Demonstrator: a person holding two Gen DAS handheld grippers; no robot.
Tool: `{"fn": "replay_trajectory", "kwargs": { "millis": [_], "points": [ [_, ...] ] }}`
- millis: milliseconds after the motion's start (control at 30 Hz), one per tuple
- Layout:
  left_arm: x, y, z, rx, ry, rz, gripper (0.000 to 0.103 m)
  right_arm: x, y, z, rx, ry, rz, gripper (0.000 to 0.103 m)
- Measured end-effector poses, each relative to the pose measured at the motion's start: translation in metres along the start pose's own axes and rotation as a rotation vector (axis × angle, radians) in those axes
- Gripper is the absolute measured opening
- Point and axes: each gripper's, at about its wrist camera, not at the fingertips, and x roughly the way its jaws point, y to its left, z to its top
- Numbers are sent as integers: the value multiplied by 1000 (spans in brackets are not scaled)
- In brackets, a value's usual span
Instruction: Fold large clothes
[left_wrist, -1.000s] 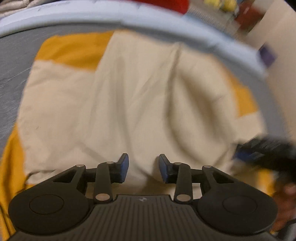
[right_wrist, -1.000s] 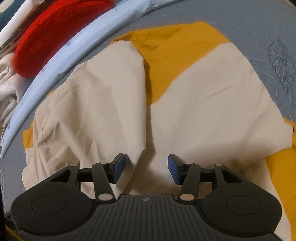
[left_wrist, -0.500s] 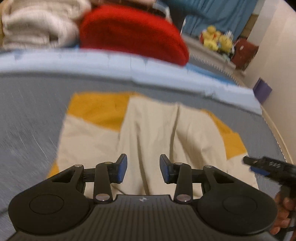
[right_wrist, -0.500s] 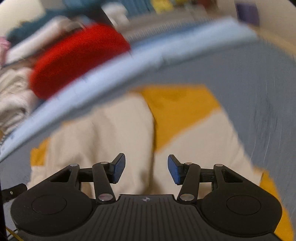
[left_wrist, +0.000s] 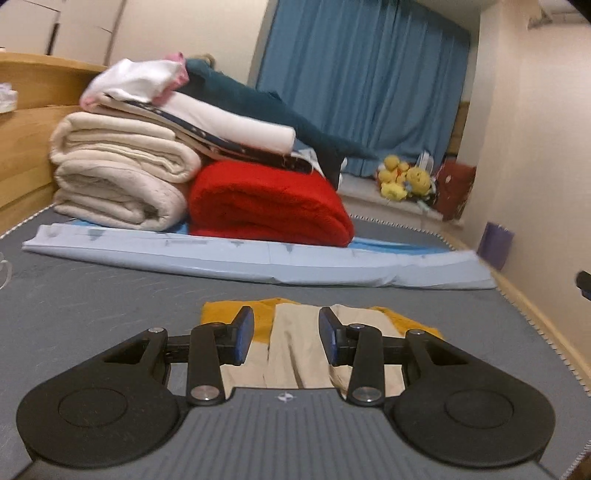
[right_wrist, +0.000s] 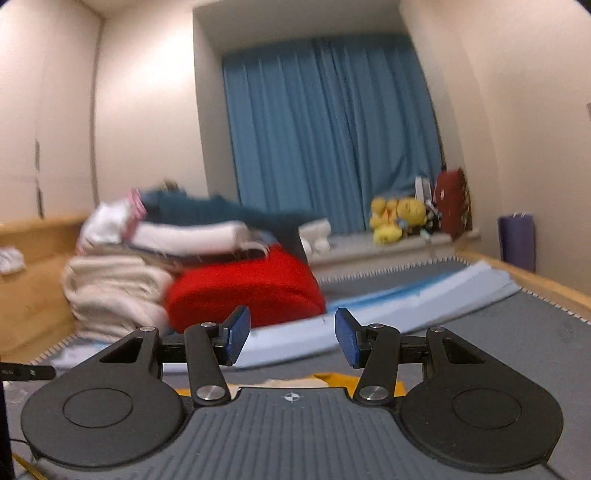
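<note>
A folded cream and mustard-yellow garment (left_wrist: 295, 350) lies flat on the grey mattress (left_wrist: 110, 295). My left gripper (left_wrist: 287, 336) is open and empty, held above the garment's near part and tilted up toward the room. My right gripper (right_wrist: 291, 336) is open and empty, raised and facing the far wall. In the right wrist view only a thin strip of the garment (right_wrist: 325, 380) shows just above the gripper body. A dark tip of the right gripper (left_wrist: 583, 280) shows at the right edge of the left wrist view.
A pile of folded bedding stands at the far side: a red blanket (left_wrist: 269, 203), cream blankets (left_wrist: 118, 177), white and teal items on top. A pale blue folded sheet (left_wrist: 258, 258) lies before it. Blue curtain (right_wrist: 325, 129), plush toys (left_wrist: 402, 181), wooden bed frame (left_wrist: 26, 122).
Both grippers have lifted and tilted up from looking down onto the garment to looking across the room. The garment now sits low in both views. Both stayed open.
</note>
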Motion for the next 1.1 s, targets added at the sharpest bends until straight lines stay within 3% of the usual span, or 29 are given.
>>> {"fn": "replay_trajectory", "kwargs": {
  "millis": [133,267,400,500,667,733,933,1067,1100],
  "points": [
    [-100,-4,-5,50,-69,16,43,-107,-7,19,6,-82,12,53],
    [-176,-9,-20,36,-102,1,43,-186,-27,23,25,-107,-6,53],
    [-210,-8,-53,3,-71,9,43,-230,-46,12,46,-99,-89,53],
    [-213,-8,-89,13,-49,20,43,-247,-60,-8,54,-99,-185,42],
    [-169,8,-166,10,44,59,42,-217,-86,-65,71,11,-253,38],
    [-140,15,-190,7,171,118,34,-190,-101,-96,104,96,-294,38],
    [-79,45,-206,-68,362,195,33,-96,-126,-157,155,466,-300,39],
    [-46,84,-215,-190,516,284,38,-64,-137,-184,163,592,-365,39],
    [-39,91,-219,-201,562,295,45,-60,-140,-193,164,617,-391,39]
  ]
}}
